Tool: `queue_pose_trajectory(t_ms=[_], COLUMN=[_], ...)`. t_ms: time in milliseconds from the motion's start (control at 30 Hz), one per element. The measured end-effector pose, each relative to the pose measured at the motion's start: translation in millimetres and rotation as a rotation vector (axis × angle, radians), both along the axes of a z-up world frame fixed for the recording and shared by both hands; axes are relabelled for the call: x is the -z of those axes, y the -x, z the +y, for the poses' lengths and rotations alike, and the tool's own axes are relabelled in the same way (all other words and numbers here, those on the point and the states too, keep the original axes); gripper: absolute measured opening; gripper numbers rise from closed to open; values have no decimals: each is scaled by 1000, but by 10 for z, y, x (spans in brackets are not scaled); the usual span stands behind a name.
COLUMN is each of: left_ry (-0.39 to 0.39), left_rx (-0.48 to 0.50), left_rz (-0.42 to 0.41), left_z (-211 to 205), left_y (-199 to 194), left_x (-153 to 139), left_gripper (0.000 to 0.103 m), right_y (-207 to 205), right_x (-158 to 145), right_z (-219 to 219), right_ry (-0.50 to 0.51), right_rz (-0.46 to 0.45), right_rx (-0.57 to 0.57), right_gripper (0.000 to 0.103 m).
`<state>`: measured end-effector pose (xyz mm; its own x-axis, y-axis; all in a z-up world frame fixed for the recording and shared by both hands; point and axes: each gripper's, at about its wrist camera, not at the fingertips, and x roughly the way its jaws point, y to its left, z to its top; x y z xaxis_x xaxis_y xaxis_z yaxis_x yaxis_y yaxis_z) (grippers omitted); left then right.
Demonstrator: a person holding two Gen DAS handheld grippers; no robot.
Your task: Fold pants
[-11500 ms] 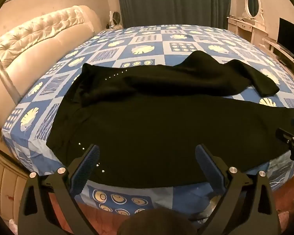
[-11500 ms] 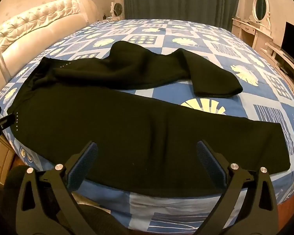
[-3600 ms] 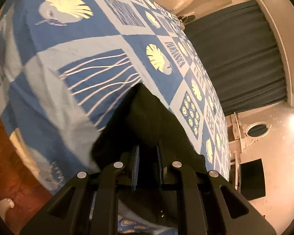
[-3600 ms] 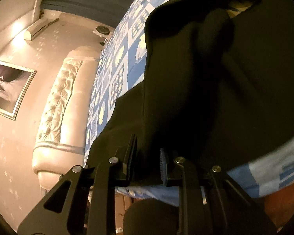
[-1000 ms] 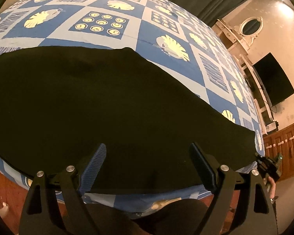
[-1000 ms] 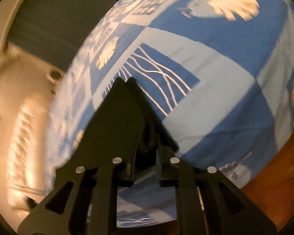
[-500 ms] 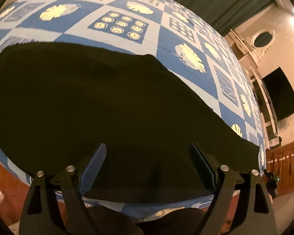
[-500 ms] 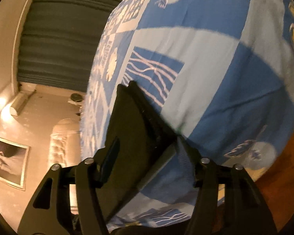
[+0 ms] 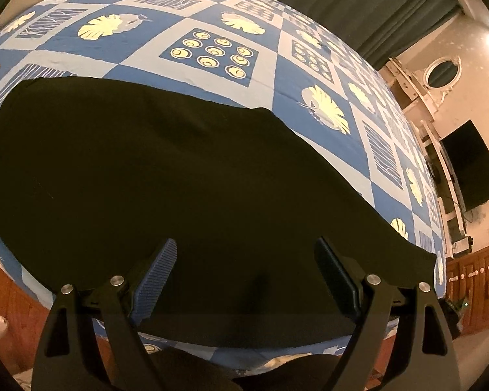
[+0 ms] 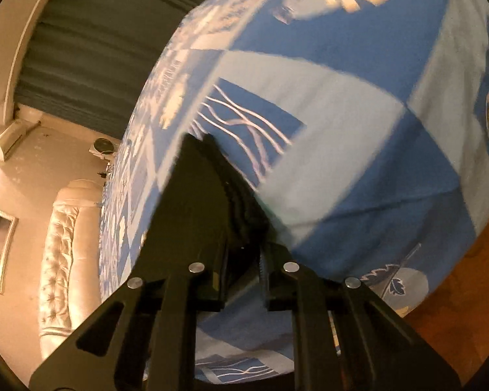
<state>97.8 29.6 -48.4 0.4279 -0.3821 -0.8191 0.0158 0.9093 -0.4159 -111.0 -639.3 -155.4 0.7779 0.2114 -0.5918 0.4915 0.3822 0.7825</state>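
Black pants [image 9: 166,176] lie flat along the near edge of the blue patterned bed [image 9: 212,52], legs stacked. The left gripper [image 9: 244,273] hovers above the cloth with jaws wide and nothing between them. The right gripper [image 10: 243,260] is closing, its jaws almost together on the hem end of the pants [image 10: 199,202]. Risk: the pinch may catch only the upper layer, so that lifting would separate the stacked legs; a pull from one end alone, with the other unheld, may drag the whole garment off the edge. Motion blur softens the right wrist view, and how many layers lie between the pads cannot be told. The waistband is cut off at the left wrist view's margin.
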Motion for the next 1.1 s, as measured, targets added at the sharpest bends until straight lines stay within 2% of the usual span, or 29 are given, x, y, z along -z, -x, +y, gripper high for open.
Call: queue_pose_trajectory(t_ms=[100,133,233,300,367,400,467,500,733,933,1000,1100], left_ry=[-40,-56,-127,-154,-173,-169,-133,-119,12,154,202,228], left_rx=[12,21,47,61,58,52,22,9,-27,-6,-10,-5], left_rz=[-9,-21,-71,-96,-102,-100,-97,-97,-144,-157,-166,-176], left_z=[64,91,228,371,506,576,766,840,1250,1479,1531,1555], left_y=[-51,-68,-116,-137,-150,-157,-158,-165,-152,-101,-88,-84], left_x=[-14,-26,-55,-37,6,31,83,95,97,190,233,260], left_gripper=[85,85,85,85,85,85,85,85,85,85,85,85], right_y=[59,86,79,-42,-312,-551,-965,-1289,-2871,-3837,-3974,-4183], right_x=[-50,-146,-506,-740,-937,-1038,-1115,-1138,-1006,-739,-652,-483], right_z=[-59,-71,-38,88,362,608,1018,1354,3186,4454,4647,4900], right_ry=[-24,30,204,241,256,268,267,261,178,212,226,241], right_rz=[-22,6,48,7,-47,-77,-107,-126,-164,-98,-67,-9], right_rx=[14,24,14,-34,-131,-213,-359,-464,-883,-1132,-1178,-1243], right_gripper=[20,25,27,34,51,52,53,54,54,62,62,62])
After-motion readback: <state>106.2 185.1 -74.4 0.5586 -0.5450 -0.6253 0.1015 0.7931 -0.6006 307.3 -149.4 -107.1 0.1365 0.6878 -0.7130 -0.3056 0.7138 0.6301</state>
